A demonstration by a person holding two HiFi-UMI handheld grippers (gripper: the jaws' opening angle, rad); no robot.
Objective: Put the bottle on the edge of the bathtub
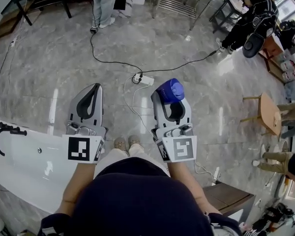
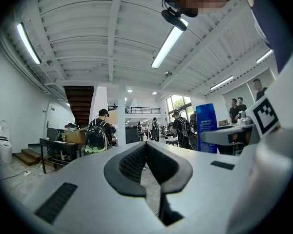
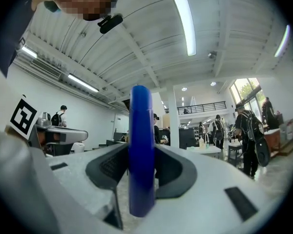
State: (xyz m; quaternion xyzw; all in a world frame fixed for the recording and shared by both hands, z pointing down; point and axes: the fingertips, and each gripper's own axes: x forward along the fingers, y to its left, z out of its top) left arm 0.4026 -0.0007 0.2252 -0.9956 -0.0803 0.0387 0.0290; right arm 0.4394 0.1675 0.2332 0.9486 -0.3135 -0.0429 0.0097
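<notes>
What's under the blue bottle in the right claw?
Only grey marble floor lies below the blue bottle, held by the right claw; the bathtub is off to the left. The floor patch directly beneath is covered by bottle and claw.

Before me a white power strip lies on the grey floor, black cables meeting it; a wooden stool stands at my right.

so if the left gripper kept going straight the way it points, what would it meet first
Nothing close: the left gripper points level over open floor. Far ahead stands a person with a backpack by a dark table, probably the first thing met, though depth is unclear.
</notes>
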